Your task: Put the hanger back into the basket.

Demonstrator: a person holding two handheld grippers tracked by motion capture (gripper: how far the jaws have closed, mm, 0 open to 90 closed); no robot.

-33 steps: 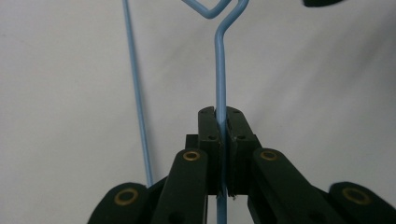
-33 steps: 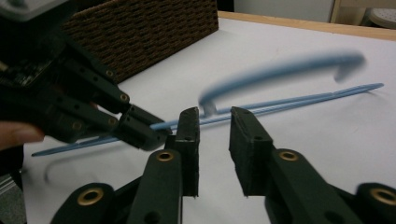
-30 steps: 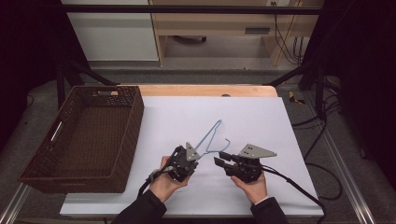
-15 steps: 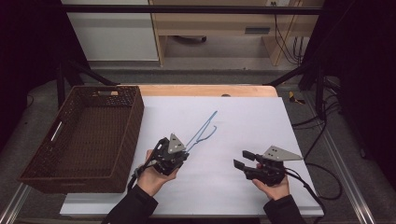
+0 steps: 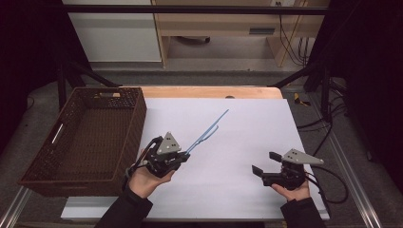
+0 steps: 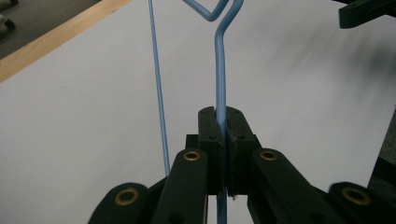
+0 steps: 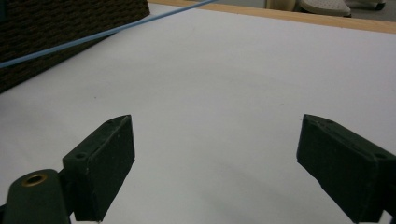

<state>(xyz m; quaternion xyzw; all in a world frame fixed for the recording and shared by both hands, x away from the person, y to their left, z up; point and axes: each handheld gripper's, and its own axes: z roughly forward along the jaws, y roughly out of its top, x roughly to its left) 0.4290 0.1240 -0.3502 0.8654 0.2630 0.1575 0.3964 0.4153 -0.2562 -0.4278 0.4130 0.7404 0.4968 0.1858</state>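
While our left gripper [image 5: 183, 156] clamps the blue wire hanger [image 5: 207, 130] above the table's [image 5: 247, 123] middle, near the basket [image 5: 76, 137], our right gripper [image 5: 266, 170], jaws just opened and empty, sits toward the right edge. Light, springy, thin; we'd best hold its straight wire.

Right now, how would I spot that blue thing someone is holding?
Find the white table with the brown basket at its left. Beside the basket, the left gripper is shut on a thin blue wire hanger. It is the sole blue thing there.
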